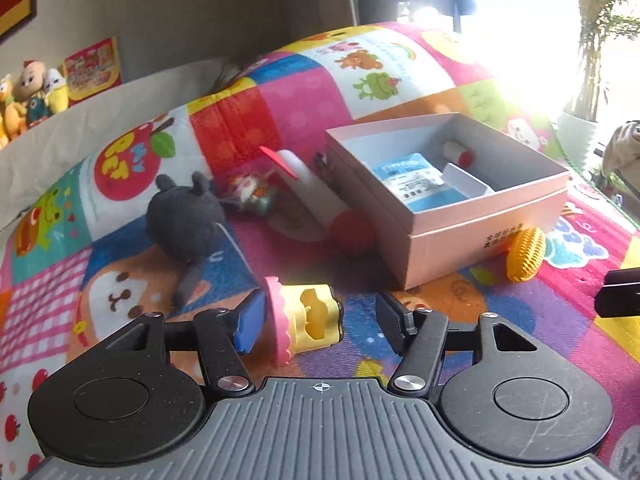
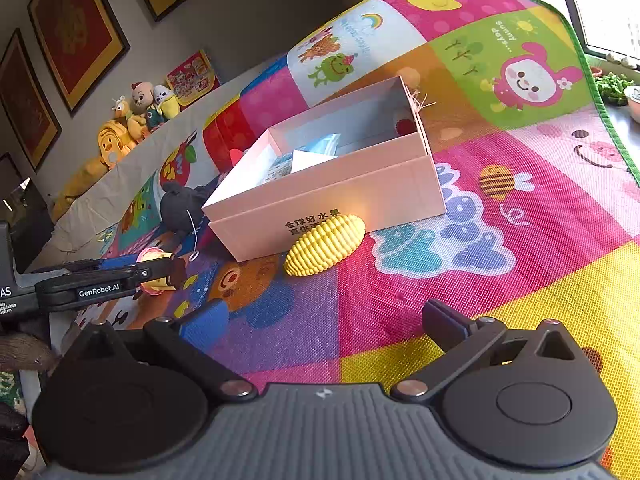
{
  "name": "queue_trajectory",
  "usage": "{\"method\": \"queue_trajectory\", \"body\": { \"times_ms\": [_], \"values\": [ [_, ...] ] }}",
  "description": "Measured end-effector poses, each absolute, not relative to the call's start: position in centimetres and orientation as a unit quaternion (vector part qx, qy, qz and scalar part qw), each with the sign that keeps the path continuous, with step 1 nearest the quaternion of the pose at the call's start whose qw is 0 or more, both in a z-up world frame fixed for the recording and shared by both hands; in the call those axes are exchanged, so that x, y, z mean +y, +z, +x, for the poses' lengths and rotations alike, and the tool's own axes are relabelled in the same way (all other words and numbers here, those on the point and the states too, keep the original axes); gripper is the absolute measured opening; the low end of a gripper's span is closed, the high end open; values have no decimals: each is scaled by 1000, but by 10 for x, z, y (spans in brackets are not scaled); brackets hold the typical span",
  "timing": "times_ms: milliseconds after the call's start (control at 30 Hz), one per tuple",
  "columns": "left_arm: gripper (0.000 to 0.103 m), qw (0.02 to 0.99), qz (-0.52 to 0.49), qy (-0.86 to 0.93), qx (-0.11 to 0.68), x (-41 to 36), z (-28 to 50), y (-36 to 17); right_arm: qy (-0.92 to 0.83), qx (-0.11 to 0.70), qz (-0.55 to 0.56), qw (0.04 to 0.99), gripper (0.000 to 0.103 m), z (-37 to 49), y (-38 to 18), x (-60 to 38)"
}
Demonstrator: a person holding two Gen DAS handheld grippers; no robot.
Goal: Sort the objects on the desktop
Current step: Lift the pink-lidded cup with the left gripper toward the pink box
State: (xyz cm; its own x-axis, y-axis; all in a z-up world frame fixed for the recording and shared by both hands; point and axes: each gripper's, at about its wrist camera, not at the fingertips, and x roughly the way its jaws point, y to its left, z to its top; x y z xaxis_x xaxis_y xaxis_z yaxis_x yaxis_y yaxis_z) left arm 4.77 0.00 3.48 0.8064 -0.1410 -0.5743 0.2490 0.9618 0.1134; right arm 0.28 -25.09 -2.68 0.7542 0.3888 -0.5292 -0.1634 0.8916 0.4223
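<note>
While the left gripper (image 1: 320,320) straddles the pink-and-yellow toy (image 1: 304,318) on the mat (image 1: 520,320), fingers open, the toy lies crosswise between them, touching the left pad. The open box (image 1: 460,216) sits ahead-right. The right gripper (image 2: 320,324) is open, empty.

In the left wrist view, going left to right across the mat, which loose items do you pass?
Dark grey plush toy → pink-and-yellow plastic ice-cream toy between the open left claw fingers → open pink cardboard box → yellow plastic corn cob.
</note>
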Motion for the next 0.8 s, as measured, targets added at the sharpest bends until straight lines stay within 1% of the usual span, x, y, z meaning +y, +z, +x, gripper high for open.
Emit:
{"method": "queue_trajectory", "body": {
  "times_ms": [133,267,367,400,433,467,500,567,700,800],
  "values": [
    [67,942,112,-145,282,-17,41,34,151,316,181,919,103,3,-28,-252],
    [76,939,121,-165,277,-29,38,34,151,315,182,919,103,2,-28,-252],
    [80,941,126,-141,282,-30,41,30,151,315,182,919,103,3,-28,-252],
    [79,941,128,-128,286,-30,43,28,151,315,182,919,103,3,-28,-252],
    [79,941,127,-119,289,-30,46,27,151,315,182,919,103,3,-28,-252],
    [74,941,125,-113,293,-29,48,25,151,315,182,919,103,3,-28,-252],
    [65,941,122,-107,296,-28,51,24,151,315,182,919,103,3,-28,-252],
    [53,941,129,-98,299,-27,54,22,151,315,182,919,103,3,-28,-252],
    [52,934,172,-96,298,-24,48,25,151,315,182,919,103,3,-28,-252],
    [52,920,248,-94,289,-23,32,28,151,315,182,919,103,3,-29,-252]
  ]
}}
